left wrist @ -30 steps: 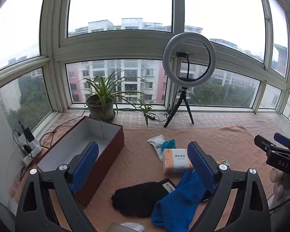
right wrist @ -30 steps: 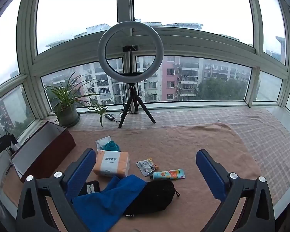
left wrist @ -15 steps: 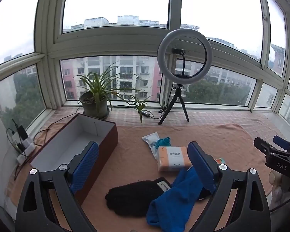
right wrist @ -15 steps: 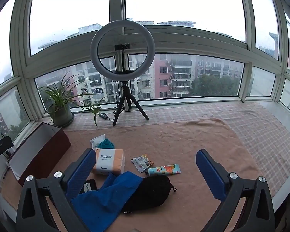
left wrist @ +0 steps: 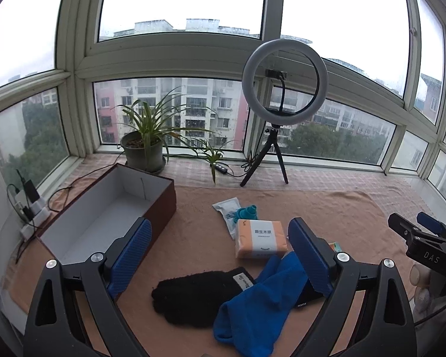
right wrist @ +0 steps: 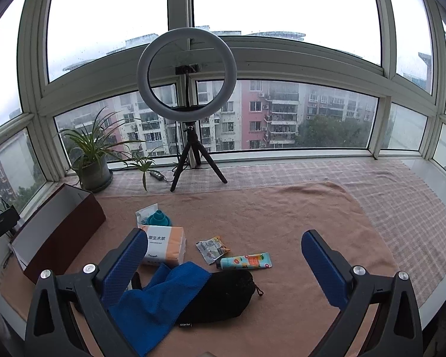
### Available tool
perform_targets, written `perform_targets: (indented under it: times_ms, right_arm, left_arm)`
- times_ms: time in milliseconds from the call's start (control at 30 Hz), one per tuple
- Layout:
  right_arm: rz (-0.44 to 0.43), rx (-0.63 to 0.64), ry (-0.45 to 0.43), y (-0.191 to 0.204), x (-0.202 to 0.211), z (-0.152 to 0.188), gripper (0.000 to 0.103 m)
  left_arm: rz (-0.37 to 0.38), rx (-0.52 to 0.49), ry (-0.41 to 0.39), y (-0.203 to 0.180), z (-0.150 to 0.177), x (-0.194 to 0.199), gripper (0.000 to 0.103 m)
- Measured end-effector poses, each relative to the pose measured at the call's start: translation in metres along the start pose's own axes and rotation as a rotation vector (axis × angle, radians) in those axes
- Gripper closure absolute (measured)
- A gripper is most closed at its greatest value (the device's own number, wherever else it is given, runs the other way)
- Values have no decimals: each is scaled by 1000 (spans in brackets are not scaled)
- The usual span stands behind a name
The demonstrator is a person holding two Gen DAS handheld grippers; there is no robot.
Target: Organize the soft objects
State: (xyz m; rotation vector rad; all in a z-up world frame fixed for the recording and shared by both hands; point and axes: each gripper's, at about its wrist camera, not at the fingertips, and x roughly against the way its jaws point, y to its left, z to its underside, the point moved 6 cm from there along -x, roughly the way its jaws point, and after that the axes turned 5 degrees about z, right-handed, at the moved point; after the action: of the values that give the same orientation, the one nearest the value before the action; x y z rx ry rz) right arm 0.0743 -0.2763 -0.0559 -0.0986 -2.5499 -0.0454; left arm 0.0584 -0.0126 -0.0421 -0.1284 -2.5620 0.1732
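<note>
A blue towel lies crumpled on the tan blanket, partly over a black pouch. A black fuzzy cloth lies left of it. An orange tissue pack sits behind them. An open brown box with a white inside stands at the left. My left gripper is open above the cloths. My right gripper is open above the pouch. Both are empty.
A teal funnel-like item on a white packet, a snack sachet and a colourful tube lie on the blanket. A ring light on a tripod, a potted plant and a power strip stand along the window.
Both grippers have shifted slightly, so the objects sit a little lower and more to the left in view. Nothing on the blanket has moved. Both stay open.
</note>
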Motion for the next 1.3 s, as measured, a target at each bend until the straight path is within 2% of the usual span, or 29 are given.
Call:
perform_targets:
  times_ms: [1300]
  right_arm:
    - [-27, 20, 15, 14, -8, 5, 1]
  left_arm:
    - [6, -2, 13, 1, 6, -4, 9]
